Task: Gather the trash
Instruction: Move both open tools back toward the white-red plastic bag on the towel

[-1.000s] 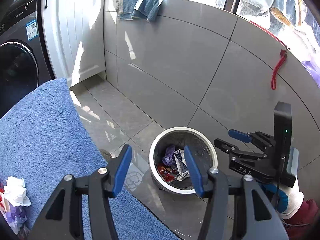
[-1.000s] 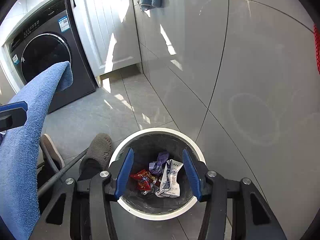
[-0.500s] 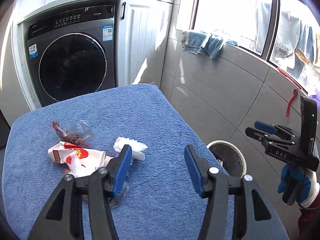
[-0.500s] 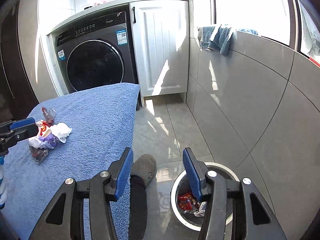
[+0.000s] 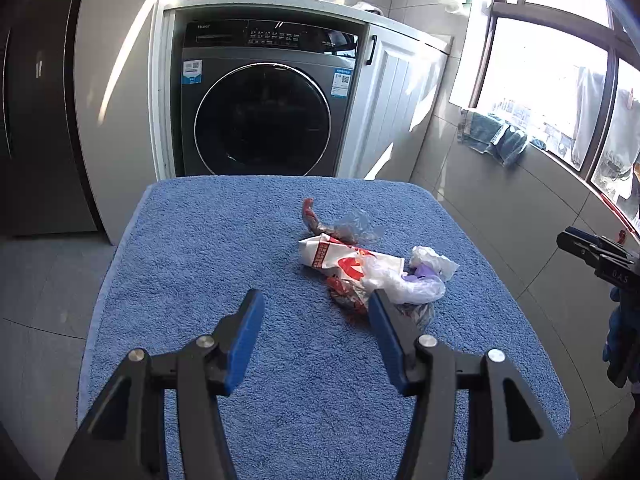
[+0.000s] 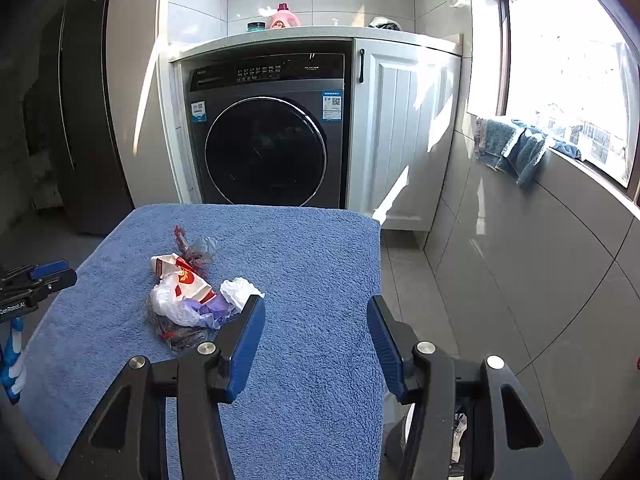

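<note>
A pile of trash lies on a blue towel-covered table (image 5: 224, 248): a red-and-white wrapper (image 5: 344, 258), a clear plastic bag (image 5: 404, 284), a white crumpled tissue (image 5: 434, 260), a clear wrapper with a red end (image 5: 340, 224) and a dark red wrapper (image 5: 346, 294). My left gripper (image 5: 314, 334) is open and empty above the towel, just left of the pile. My right gripper (image 6: 314, 338) is open and empty over the towel's right edge, with the pile (image 6: 188, 292) to its left. A sliver of the trash bin (image 6: 458, 432) shows behind the right finger.
A dark washing machine (image 5: 260, 108) and a white cabinet (image 5: 396, 104) stand behind the table. A grey tiled wall (image 6: 540, 248) with a window ledge and blue cloths (image 6: 516, 144) runs along the right. Tiled floor (image 6: 408, 292) lies between table and wall.
Both grippers swung up and left, away from the trash bin on the floor, and now face the towel-covered table and the trash pile. Both stayed open and empty.
</note>
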`<state>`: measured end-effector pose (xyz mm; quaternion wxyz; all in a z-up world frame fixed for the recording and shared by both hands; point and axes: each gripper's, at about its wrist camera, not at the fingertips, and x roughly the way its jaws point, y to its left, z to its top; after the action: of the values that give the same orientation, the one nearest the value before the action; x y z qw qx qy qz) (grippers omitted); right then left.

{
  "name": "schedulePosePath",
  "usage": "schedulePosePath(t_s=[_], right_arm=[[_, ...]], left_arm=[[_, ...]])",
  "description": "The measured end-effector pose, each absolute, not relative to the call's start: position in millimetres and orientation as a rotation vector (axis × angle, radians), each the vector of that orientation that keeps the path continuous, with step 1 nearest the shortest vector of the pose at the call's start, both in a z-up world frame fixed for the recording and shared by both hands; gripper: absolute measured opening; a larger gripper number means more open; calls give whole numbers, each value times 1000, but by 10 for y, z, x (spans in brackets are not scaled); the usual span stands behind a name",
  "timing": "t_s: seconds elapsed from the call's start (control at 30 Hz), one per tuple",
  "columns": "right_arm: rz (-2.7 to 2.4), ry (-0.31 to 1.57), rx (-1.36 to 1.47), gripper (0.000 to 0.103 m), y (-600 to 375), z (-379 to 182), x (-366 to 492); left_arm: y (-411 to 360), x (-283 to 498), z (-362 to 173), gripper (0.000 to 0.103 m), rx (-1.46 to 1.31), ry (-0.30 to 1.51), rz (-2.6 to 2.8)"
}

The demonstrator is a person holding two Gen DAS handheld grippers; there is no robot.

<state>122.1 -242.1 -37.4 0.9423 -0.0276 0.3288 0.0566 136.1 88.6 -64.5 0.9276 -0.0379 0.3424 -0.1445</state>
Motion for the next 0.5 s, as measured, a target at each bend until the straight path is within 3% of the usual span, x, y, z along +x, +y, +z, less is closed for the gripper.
schedulePosePath(t_s=[0.5], right_arm=[[231, 703, -128, 50, -1667, -422, 1477]], left_arm=[[1427, 1306, -928, 52, -167, 735, -297]])
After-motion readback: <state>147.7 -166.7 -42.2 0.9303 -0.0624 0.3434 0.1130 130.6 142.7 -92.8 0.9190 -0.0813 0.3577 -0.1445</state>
